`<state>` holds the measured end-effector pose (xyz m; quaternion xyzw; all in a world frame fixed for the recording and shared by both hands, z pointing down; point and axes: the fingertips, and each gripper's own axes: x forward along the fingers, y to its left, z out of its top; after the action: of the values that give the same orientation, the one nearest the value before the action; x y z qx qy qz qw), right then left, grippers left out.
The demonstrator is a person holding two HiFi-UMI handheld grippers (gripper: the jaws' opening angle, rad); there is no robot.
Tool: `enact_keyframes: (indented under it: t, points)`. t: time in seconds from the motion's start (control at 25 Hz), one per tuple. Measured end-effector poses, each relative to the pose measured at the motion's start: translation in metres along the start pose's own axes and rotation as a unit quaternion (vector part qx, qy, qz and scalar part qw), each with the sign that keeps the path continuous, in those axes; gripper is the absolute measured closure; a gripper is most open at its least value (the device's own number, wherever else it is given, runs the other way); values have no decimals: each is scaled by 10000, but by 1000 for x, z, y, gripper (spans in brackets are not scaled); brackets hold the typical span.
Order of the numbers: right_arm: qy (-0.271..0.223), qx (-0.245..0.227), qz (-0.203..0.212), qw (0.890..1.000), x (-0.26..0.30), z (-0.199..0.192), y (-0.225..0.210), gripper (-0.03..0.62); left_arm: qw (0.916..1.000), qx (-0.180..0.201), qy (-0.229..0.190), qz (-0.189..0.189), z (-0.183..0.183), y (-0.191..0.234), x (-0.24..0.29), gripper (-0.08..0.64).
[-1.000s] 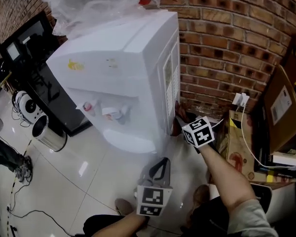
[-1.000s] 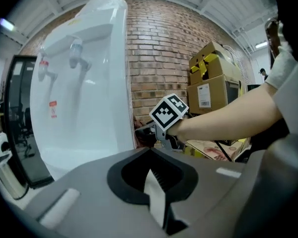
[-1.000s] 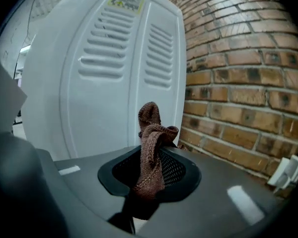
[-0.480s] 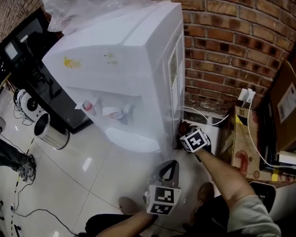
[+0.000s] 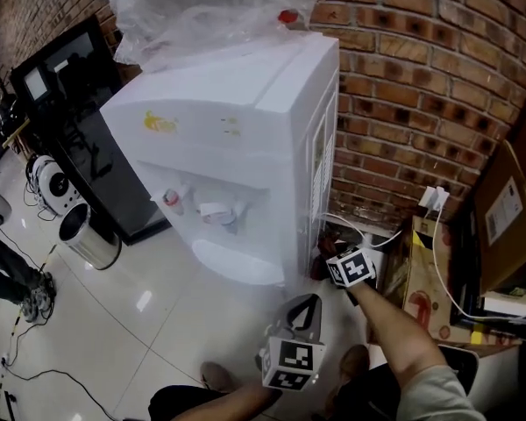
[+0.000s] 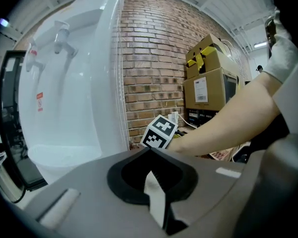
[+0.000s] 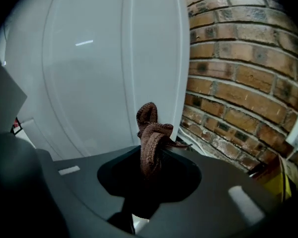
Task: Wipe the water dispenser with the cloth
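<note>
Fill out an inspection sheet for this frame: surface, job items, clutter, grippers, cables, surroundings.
Surface: glossy tiled floor; the job surface is the white side panel of the water dispenser.
Job's things: brown cloth, bunched, close to the dispenser's lower side; contact cannot be told.
Clutter: plastic bag on top of the dispenser; cardboard boxes; metal bin.
Grippers: right hand-held gripper shut on the cloth; left hand-held gripper shut, empty, away from the dispenser.
Cables: white cable behind the dispenser; white plug by the wall.
Surroundings: brick wall; black stand with screens.
</note>
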<state>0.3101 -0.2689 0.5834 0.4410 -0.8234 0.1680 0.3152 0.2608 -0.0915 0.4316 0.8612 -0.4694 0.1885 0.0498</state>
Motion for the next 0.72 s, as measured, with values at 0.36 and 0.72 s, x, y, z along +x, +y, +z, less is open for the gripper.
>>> enact_keyframes:
  t: [0.36,0.72]
  points:
    - [-2723,1107,-414,9549,-157,137,-78,495,9924,239,-1100,506,103,9,-23,560]
    - [-4125,-522,-512,9080,-331,316,-54,496,9857,325,-1509,681,141,17,-43,560]
